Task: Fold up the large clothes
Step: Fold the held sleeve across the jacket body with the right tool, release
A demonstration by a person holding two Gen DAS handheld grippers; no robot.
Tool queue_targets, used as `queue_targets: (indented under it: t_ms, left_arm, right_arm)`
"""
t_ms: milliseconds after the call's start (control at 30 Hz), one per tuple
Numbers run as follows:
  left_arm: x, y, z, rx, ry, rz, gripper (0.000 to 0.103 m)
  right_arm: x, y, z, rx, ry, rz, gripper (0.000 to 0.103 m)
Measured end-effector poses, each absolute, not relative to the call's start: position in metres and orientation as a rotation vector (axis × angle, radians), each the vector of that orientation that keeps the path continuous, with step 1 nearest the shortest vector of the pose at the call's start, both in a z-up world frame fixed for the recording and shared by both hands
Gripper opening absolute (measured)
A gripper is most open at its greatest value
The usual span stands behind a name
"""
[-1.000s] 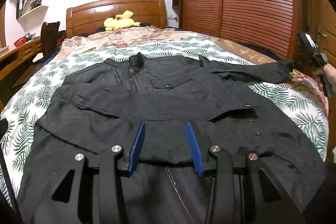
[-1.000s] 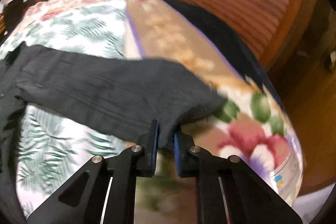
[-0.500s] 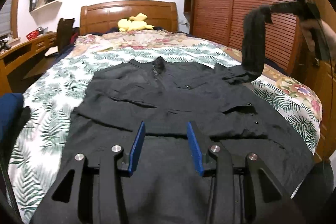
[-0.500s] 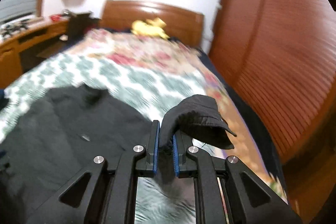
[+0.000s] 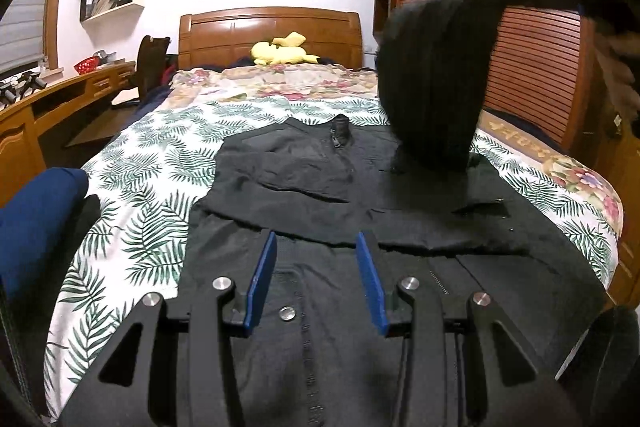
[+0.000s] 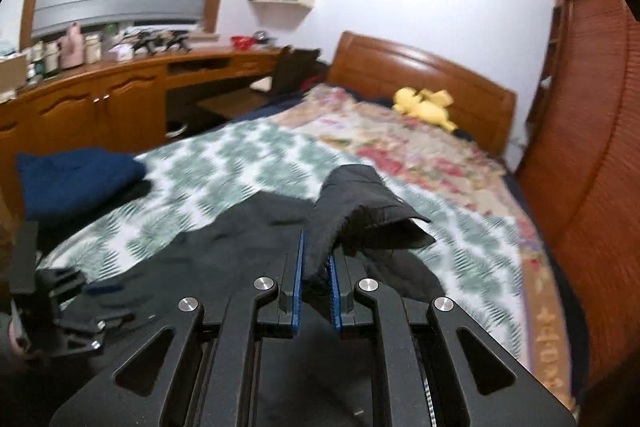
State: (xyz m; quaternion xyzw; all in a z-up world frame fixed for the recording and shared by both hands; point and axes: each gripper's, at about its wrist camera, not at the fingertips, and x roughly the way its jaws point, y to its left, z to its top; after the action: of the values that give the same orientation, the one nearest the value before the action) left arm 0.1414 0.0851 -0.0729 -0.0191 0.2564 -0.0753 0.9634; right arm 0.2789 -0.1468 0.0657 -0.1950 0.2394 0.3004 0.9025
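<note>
A black jacket (image 5: 320,187) lies spread front-up on the bed, with one sleeve folded across its chest. My left gripper (image 5: 316,251) is open and empty, hovering over the jacket's lower part. My right gripper (image 6: 316,259) is shut on the cuff of the jacket's other sleeve (image 6: 360,211) and holds it high. In the left wrist view that sleeve (image 5: 432,83) hangs down from the right gripper at the upper right, over the jacket's right shoulder. The left gripper also shows at the left edge of the right wrist view (image 6: 60,315).
The bed has a leaf-print cover (image 5: 160,187) and a wooden headboard (image 5: 268,31) with a yellow plush toy (image 5: 280,53). A folded blue garment (image 5: 36,223) lies on the bed's left side. A wooden desk (image 6: 120,87) runs along the left; a slatted wardrobe (image 5: 532,67) stands right.
My right gripper has lifted the sleeve off the bed's right side, raised it high and carried it leftward over the jacket. My left gripper has drawn back a little, still open.
</note>
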Motion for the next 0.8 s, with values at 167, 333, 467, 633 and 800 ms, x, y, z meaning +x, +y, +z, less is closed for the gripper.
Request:
queue_targets:
  t_ms: [167, 333, 467, 633, 800]
  left_arm:
    - [0.143, 0.09, -0.076, -0.047, 0.527, -0.138, 0.04]
    - [0.146, 0.091, -0.077, -0.046, 0.528, -0.132, 0.04]
    - [0.147, 0.09, -0.078, -0.046, 0.531, -0.129, 0.04]
    - [0.149, 0.089, -0.08, -0.043, 0.539, -0.128, 0.04]
    - [0.153, 0.083, -0.087, -0.027, 0.56, -0.128, 0.04]
  right_arm:
    - [0.268, -0.135, 0.04, -0.421, 0.563, 0.655, 0.009]
    - [0.261, -0.134, 0.028, -0.412, 0.59, 0.665, 0.021]
    - [0.253, -0.136, 0.03, -0.402, 0.56, 0.681, 0.054]
    - [0.249, -0.143, 0.019, -0.415, 0.569, 0.664, 0.054]
    - [0.257, -0.161, -0.016, -0.393, 0.617, 0.637, 0.054]
